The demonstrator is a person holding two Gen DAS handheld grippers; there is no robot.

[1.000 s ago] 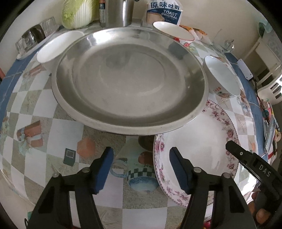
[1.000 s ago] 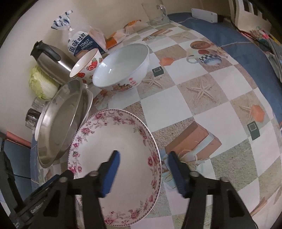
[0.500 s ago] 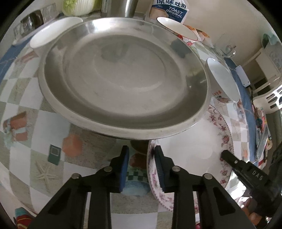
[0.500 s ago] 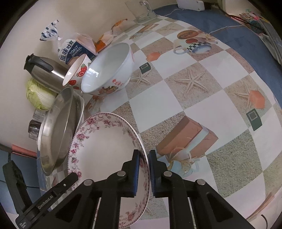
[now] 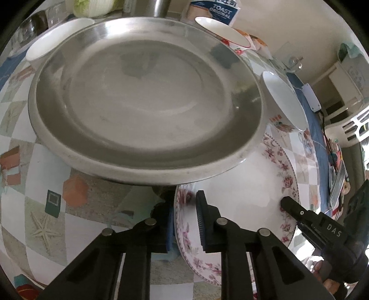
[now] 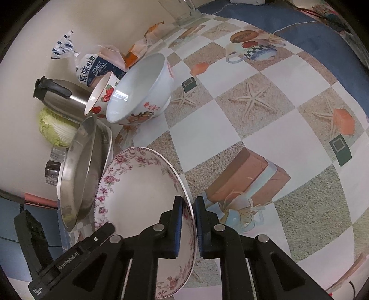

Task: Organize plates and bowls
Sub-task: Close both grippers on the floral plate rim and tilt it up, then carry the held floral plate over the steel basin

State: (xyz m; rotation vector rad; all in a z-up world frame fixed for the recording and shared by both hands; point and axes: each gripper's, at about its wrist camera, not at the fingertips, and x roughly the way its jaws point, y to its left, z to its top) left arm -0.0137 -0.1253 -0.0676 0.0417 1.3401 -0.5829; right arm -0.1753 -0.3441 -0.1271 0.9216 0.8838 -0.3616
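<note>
A white plate with a pink floral border [image 6: 138, 196] lies on the chequered tablecloth, partly under the edge of a large steel plate [image 5: 143, 99]. My right gripper [image 6: 188, 221] is shut on the floral plate's right rim. My left gripper [image 5: 184, 219] is closing on its opposite rim, one pad under the edge and one on the inner face. The floral plate [image 5: 242, 184] shows between both grippers in the left wrist view. A white bowl with fruit decoration [image 6: 138, 92] and a strawberry bowl [image 6: 101, 94] stand behind.
The steel plate [image 6: 78, 175] rests on a white dish [image 5: 53, 37]. A steel kettle [image 6: 62, 94], a cabbage [image 6: 55, 129] and a toast bag [image 6: 94, 69] line the wall. A glass [image 6: 182, 9] stands at the far edge, with blue cloth beyond.
Both grippers went from wide open to closed on the floral plate's rim, the right one first, then the left. The left wrist camera came closer to the steel plate.
</note>
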